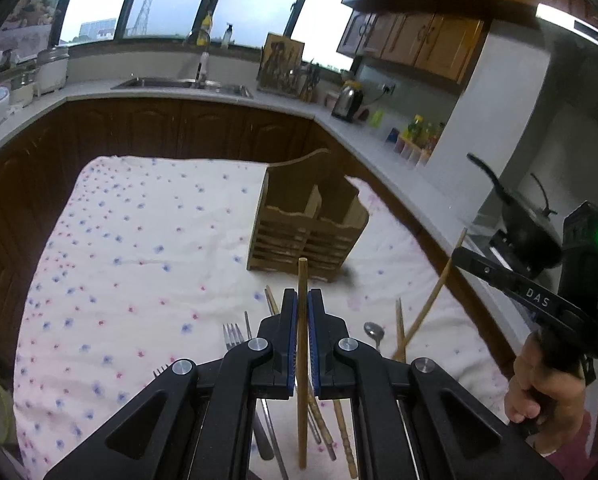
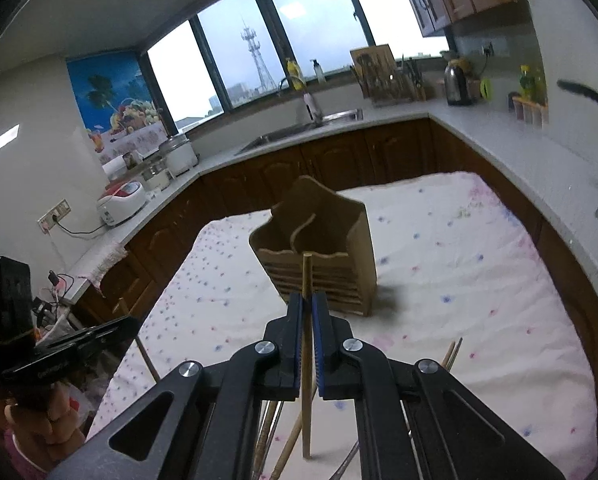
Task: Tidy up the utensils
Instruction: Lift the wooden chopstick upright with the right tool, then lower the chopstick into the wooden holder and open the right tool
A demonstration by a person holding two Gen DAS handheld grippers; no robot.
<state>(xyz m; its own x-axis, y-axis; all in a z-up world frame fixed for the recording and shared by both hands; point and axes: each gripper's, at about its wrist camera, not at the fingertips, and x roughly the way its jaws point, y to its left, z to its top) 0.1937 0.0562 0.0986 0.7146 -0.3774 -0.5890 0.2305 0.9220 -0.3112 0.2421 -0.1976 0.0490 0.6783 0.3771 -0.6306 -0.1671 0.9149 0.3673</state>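
A wooden slatted utensil holder [image 1: 309, 226] with two compartments stands on the flowered cloth [image 1: 139, 248]; it also shows in the right wrist view [image 2: 323, 252]. My left gripper [image 1: 302, 300] is shut on a wooden chopstick [image 1: 302, 380], held upright above the cloth. My right gripper [image 2: 307, 304] is shut on another wooden chopstick [image 2: 307, 360], also upright, in front of the holder. In the left wrist view the right gripper [image 1: 459, 250] shows at the right with its chopstick [image 1: 431, 304] slanting. Forks [image 1: 231, 336], a spoon [image 1: 374, 333] and more chopsticks [image 1: 399, 328] lie on the cloth below.
A U-shaped kitchen counter [image 1: 359, 136] surrounds the table, with a sink [image 1: 183, 83], kettle [image 1: 347, 102], knife rack [image 1: 283, 66] and bottles [image 1: 419, 132]. A black wok [image 1: 527, 216] sits at the right. A rice cooker [image 2: 121, 202] stands on the left counter.
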